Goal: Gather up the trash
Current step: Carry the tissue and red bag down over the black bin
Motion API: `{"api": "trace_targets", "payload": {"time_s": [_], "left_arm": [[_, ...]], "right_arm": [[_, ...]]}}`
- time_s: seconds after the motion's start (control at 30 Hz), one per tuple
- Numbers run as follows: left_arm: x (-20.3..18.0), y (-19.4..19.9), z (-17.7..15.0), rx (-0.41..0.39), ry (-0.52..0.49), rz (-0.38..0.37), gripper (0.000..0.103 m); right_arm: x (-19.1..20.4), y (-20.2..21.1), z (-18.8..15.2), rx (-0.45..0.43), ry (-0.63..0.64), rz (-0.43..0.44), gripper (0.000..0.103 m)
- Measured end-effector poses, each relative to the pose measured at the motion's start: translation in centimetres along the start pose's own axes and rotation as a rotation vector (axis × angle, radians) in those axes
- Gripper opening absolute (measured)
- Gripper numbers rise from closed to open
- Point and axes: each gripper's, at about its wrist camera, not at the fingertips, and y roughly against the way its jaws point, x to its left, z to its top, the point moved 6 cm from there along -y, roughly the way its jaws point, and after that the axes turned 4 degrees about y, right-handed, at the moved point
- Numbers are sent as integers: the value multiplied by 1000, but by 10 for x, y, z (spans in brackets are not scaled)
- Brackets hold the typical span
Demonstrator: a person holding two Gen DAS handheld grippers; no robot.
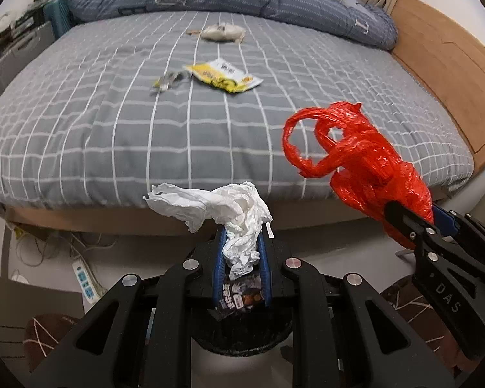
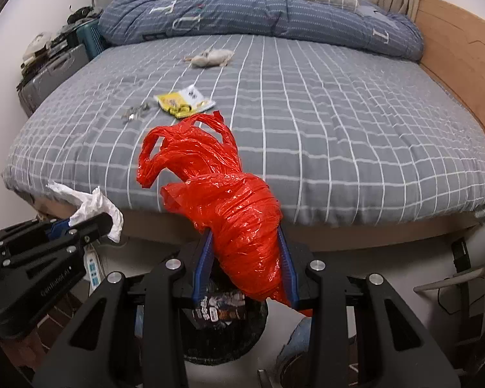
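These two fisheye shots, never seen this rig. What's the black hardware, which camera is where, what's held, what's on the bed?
There is no robot arm: a person holds one two-finger gripper in each hand, and each gripper carries a camera looking forward along its fingers.

The left wrist view shows the left gripper shut on a crumpled white tissue.

The right wrist view shows the right gripper shut on a bunched red plastic bag.

Both hang over a dark bin with a printed wrapper inside, just off the foot of the bed.

On the bed lie a yellow wrapper, a small silvery scrap and a pale wad.
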Motion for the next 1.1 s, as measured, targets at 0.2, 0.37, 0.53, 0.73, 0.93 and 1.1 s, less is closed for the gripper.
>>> {"api": "trace_targets", "payload": {"time_s": [0.2, 0.37, 0.53, 0.73, 0.93, 1.1], "left_arm": [[12, -7, -21, 28, 15, 7, 17], [19, -11, -37, 47, 24, 5, 17], [26, -23, -50, 76, 30, 14, 17], [33, -48, -67, 119, 31, 40, 17], [39, -71, -83, 173, 38, 51, 17], [31, -86, -87, 197, 28, 43, 17]], "right_arm": [[2, -1, -20, 25, 8, 9, 35], [5, -7, -41, 59, 4, 20, 35], [10, -20, -61, 104, 1, 36, 35], [20, -42, -81, 166, 6, 49, 35], [21, -63, -92, 203, 3, 38, 35], [8, -68, -96, 214, -11, 10, 35]]}}
